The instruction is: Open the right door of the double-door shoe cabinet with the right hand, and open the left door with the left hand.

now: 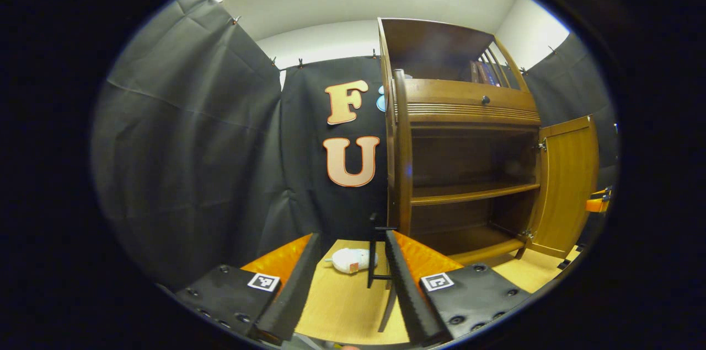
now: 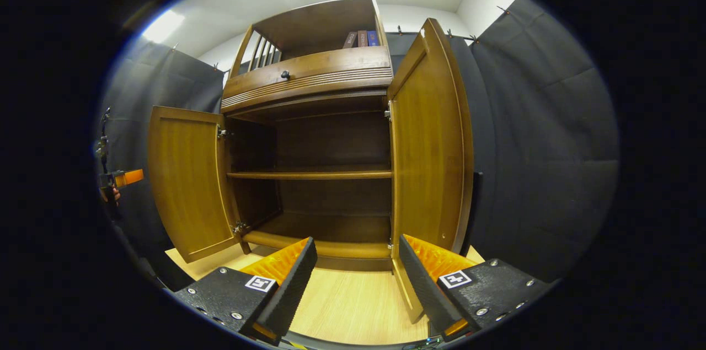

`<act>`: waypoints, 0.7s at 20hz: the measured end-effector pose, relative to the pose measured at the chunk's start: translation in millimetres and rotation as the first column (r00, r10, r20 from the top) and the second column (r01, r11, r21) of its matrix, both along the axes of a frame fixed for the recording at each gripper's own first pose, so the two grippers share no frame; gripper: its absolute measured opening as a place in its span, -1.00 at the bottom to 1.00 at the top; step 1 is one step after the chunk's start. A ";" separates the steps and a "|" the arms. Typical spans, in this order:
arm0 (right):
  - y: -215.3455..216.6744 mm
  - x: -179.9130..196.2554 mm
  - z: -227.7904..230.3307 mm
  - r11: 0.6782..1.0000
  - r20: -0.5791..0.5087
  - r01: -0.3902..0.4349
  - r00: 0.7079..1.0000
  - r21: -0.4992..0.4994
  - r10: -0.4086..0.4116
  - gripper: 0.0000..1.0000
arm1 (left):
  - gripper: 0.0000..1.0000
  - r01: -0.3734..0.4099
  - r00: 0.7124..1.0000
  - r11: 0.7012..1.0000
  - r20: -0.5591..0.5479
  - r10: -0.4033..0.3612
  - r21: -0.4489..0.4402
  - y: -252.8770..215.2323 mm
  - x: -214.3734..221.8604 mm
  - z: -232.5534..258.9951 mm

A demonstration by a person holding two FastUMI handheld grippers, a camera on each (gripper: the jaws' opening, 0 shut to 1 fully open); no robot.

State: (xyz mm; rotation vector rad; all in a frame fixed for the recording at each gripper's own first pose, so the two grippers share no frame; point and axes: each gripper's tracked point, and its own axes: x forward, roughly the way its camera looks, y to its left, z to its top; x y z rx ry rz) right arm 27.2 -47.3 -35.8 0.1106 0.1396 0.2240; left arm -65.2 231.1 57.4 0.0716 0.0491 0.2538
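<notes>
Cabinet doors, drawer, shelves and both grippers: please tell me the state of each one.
Left door: open, swung out wide.
Right door: open, swung out wide.
Drawer: shut, knob untouched.
Lower shelves: bare, nothing on them.
Top shelf: holds a few upright books.
Left gripper: open, holding nothing.
Right gripper: open, holding nothing.

Two hand-held tools, black and orange

The left tool has two black fingers with ribbed inner faces, orange plastic behind them, and black textured mounts studded with round screws, each bearing a small square black-and-white marker. The right tool is built alike: black ribbed fingers, orange backing, screwed black plates, one square marker on each.
</notes>
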 end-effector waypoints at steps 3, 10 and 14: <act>4.5 0.0 5.8 1.000 0.021 0.016 1.000 -0.008 -0.015 0.84 | 0.84 0.027 1.000 1.000 -0.001 -0.027 -0.009 -33.8 4.4 -2.7; 21.6 -14.5 17.4 1.000 0.056 0.031 0.998 -0.002 -0.031 0.96 | 0.89 0.036 0.998 0.992 0.064 -0.029 -0.119 -90.3 30.1 -12.9; 18.7 -18.3 16.5 0.999 0.066 0.049 0.997 -0.007 -0.049 0.96 | 0.89 0.037 0.997 0.992 0.069 -0.028 -0.124 -102.7 37.3 -18.6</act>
